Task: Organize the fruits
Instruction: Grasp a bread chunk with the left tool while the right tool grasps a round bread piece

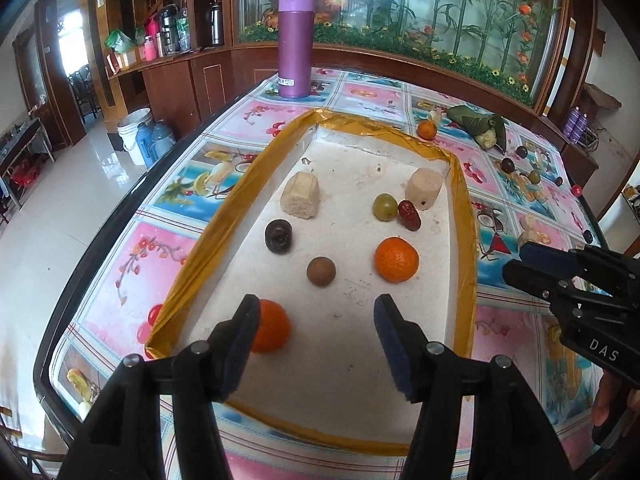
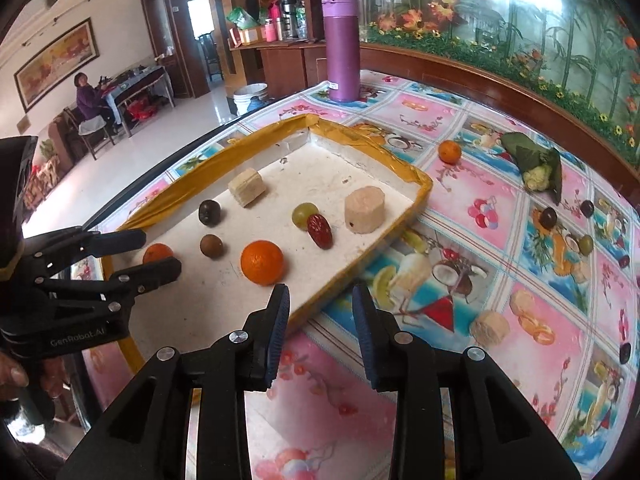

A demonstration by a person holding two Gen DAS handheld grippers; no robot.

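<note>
Two oranges [image 1: 397,260] are lying bright-skinned in my gold-taped tray [image 1: 224,216], probably with dates. My left gripper [image 1: 316,312] is hovering jaws apart above it; my right gripper [image 2: 322,300] is tilting down, jaws apart, empty.

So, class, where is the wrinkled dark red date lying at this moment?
The wrinkled dark red date lies inside the yellow-taped white tray, touching the green grape, left of the pale cylindrical chunk; in the left wrist view it sits toward the tray's right side.
</note>
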